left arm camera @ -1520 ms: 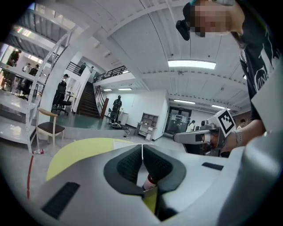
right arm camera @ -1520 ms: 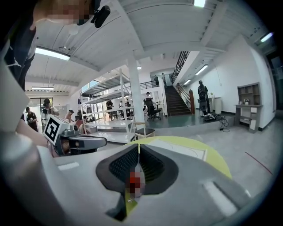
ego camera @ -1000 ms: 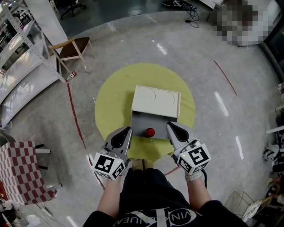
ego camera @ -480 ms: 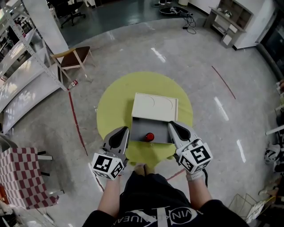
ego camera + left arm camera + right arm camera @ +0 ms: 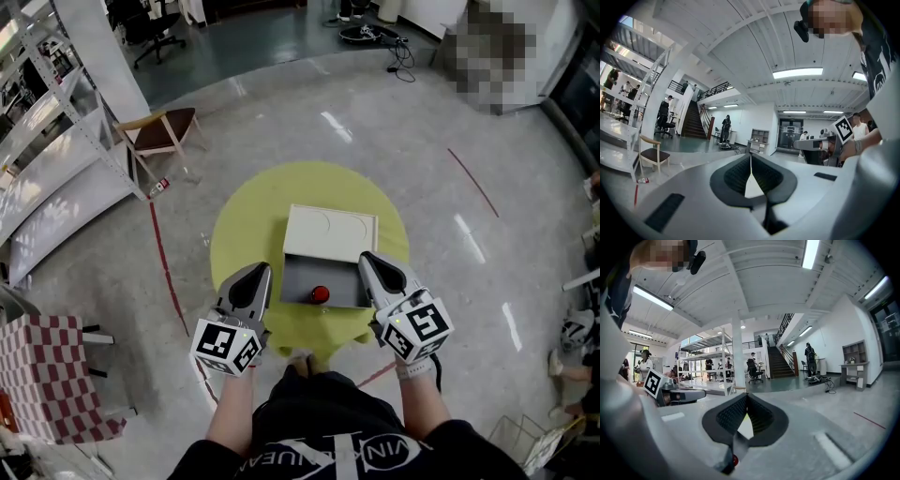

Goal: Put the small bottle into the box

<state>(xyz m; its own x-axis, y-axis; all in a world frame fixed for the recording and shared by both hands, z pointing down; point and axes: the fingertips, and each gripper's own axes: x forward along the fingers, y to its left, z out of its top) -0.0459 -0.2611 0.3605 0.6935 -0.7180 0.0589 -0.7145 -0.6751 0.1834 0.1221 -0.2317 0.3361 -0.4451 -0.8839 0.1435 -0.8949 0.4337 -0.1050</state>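
Both grippers have come up a little since a second ago, and the box looks smaller under them. You hold the left gripper and right gripper side by side, forearms straight out from your body, both pointing roughly level, marker cubes toward you.

- Left gripper: fingers pressed together, nothing between them.
- Right gripper: fingers likewise closed and empty.
- Box sits toward the near edge of the round yellow tabletop, with its lid thrown back to the far side.
- Small bottle, red, lies inside the box against its near wall, between the two grippers.
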